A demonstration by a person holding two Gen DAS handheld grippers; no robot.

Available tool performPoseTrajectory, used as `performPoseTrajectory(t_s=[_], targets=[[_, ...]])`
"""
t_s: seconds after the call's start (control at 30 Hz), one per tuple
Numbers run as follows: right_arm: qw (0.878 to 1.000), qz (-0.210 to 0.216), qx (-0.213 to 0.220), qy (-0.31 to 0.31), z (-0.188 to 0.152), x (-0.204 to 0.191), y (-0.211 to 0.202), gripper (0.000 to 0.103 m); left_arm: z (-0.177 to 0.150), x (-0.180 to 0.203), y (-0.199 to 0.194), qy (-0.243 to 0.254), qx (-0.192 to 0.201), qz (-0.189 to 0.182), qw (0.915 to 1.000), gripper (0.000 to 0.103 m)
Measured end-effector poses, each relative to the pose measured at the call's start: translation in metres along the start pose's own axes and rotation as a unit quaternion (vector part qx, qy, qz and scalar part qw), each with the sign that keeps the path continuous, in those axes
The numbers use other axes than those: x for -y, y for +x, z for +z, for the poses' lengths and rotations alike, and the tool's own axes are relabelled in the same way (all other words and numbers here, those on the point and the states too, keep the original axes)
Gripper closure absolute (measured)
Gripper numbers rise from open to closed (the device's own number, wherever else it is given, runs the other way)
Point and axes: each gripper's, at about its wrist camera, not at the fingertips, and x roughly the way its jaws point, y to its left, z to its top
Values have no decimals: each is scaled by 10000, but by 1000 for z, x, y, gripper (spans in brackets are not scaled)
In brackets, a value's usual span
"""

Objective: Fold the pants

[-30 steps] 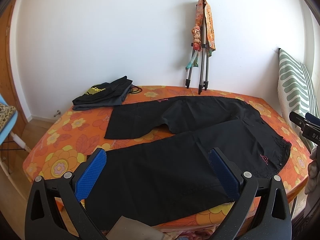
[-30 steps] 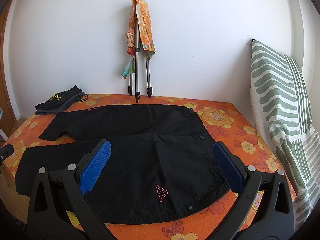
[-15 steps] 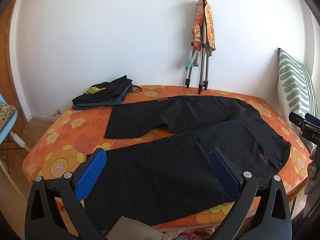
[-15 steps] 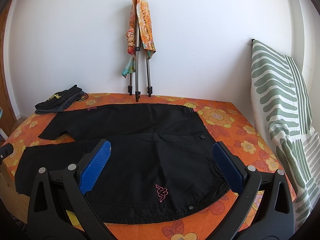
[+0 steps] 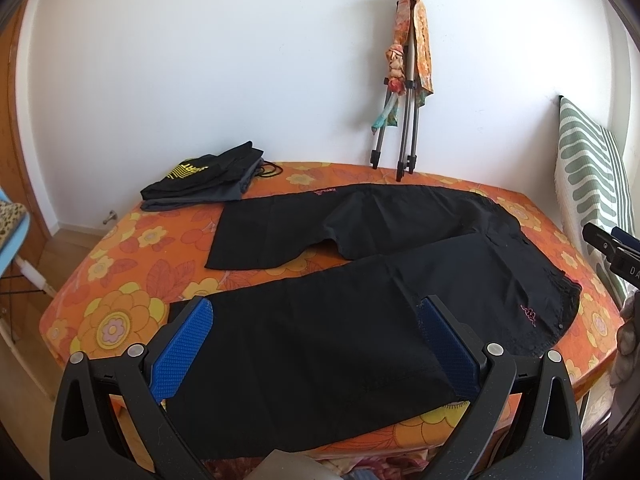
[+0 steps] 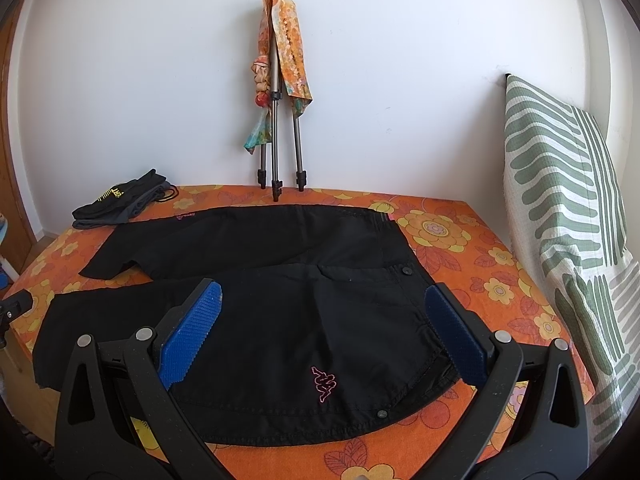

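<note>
Black pants [image 5: 360,320] are lying flat on the bed [image 5: 120,312], which is wearing an orange flower-print cover. The waist end, w/ a pink logo [image 6: 325,383], is sitting at the near right; both legs are running left, the far leg ending short of the near one, a wedge of cover showing between them.

Left gripper [image 5: 316,344] is hovering over the near leg, jaws spread wide, nothing between the blue pads [image 5: 182,350]. Right gripper [image 6: 320,328] is hovering over the waist area, jaws likewise spread wide & gripping nothing. Whether either is touching the cloth is hard to tell from these angles; probably not.

At the far left corner a folded dark stack [image 5: 204,184] w/ yellow print is resting on the bed, apart from the pants. A tripod [image 6: 276,148] w/ an orange scarf [image 6: 290,52] draped over it is leaning on the white wall [image 6: 400,80] at the far edge. A green-striped pillow [image 6: 560,208] is standing upright at the right side.
</note>
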Motion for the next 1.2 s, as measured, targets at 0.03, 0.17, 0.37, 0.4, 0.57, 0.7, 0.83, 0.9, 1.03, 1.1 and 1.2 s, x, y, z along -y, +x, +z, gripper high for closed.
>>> performPoseTrajectory(t_s=[0.03,0.17,0.37,0.4,0.57,0.7,0.83,0.9,1.03,1.1,1.2], targets=[[10000,16,-9,14,0,1,0,0,0,-3,1,-34,-27,-17,10000,1],[9998,116,-25,126,0,6,0,0,1,-14,3,-191,-52,-14,9998,1],[9984,286,-129,467,7,21,3,0,9,-38,4,-493,19,117,9987,8],[9982,296,-137,511,8,24,4,0,10,-42,4,-534,28,131,9985,9],[9976,283,-34,624,17,33,0,0,17,-65,11,-782,-81,4,9969,19],[9976,270,68,632,28,42,-1,0,22,-85,17,-1125,-176,-187,9933,31],[9970,357,-6,689,36,52,7,0,28,-101,20,-1307,-205,-212,9910,40],[9957,486,-80,784,38,56,11,0,31,-106,21,-1322,-213,-176,9908,42],[9953,531,-190,781,40,60,20,0,35,-118,22,-1343,-265,-140,9905,49],[9958,495,-287,717,35,62,23,1,32,-124,22,-1315,-348,-106,9906,55],[9944,501,-522,769,22,71,26,5,22,-134,22,-1311,-529,-93,9899,62]])
